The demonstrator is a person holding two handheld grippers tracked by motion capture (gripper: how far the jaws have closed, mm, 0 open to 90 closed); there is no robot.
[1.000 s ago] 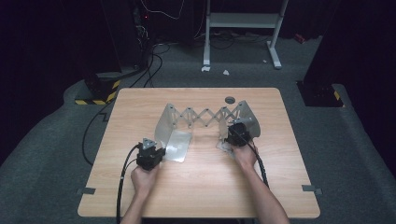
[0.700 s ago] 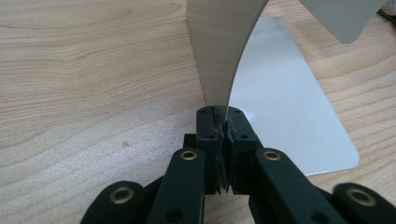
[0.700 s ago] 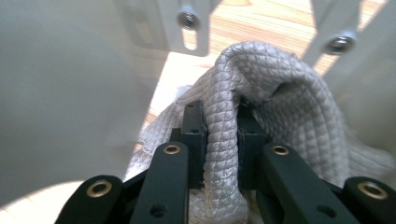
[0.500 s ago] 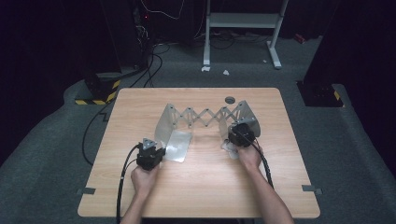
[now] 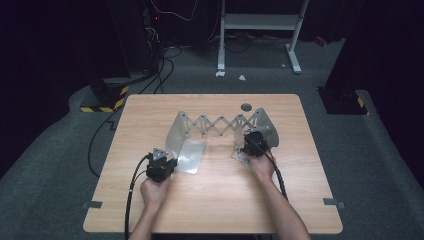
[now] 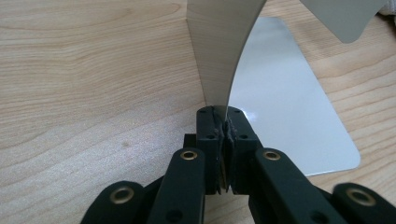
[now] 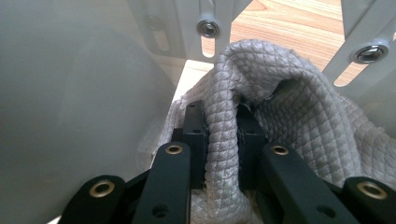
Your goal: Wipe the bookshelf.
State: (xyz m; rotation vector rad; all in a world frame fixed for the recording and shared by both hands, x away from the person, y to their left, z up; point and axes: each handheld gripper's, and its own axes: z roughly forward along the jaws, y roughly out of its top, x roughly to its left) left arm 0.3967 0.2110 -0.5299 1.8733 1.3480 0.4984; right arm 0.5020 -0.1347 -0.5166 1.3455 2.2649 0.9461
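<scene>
A grey quilted cloth [image 7: 280, 121] sits bunched against the right end panel of a grey metal scissor-lattice rack [image 5: 220, 123], which stretches left to right across the far half of the light wooden desk [image 5: 215, 200]. The right gripper [image 5: 255, 142], plainly the nearer, has its jaws clamped on a fold of that cloth. The left gripper [image 5: 161, 164], toward the desk's near left, pinches the rack's thin upright left panel [image 6: 222, 51] beside its flat foot plate [image 6: 285, 102].
</scene>
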